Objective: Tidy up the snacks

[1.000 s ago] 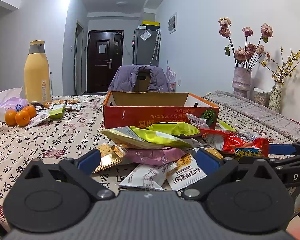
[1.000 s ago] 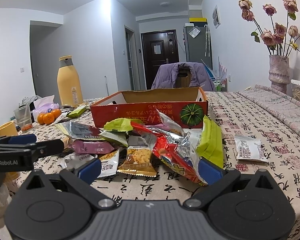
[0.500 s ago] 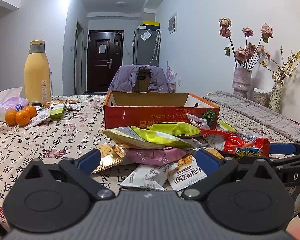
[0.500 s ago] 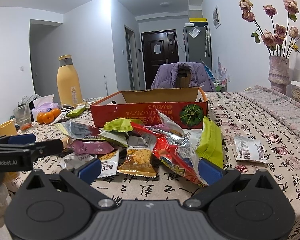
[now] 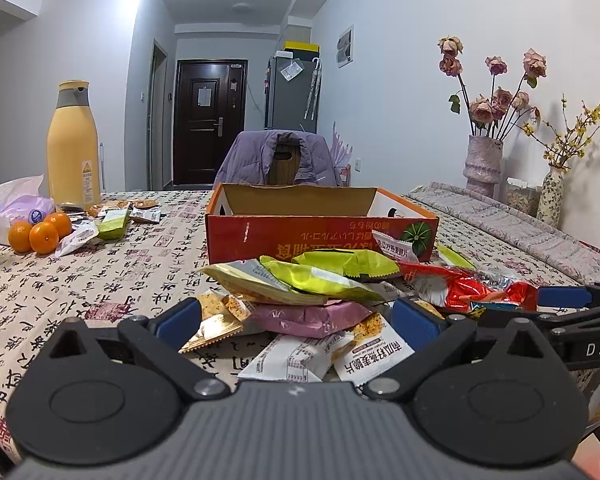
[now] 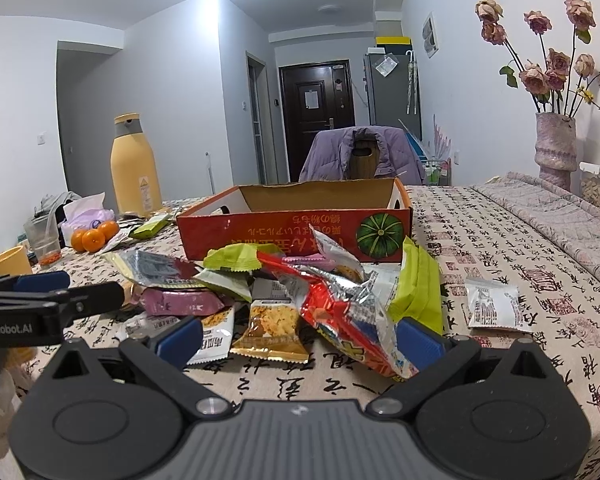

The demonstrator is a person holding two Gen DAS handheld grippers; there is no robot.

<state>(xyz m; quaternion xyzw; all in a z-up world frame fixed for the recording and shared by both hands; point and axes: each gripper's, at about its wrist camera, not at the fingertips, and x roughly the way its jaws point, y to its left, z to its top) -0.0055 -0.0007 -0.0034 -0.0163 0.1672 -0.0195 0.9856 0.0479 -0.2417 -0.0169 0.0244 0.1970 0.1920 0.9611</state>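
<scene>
Our left gripper and right gripper both hang spread wide, holding nothing, low before the snack pile heaped on the table in front of the red box. Only our right view shows the white packet lying apart and the yellow cup; only our left shows the small floral vase

Home; fridge, front door
</scene>
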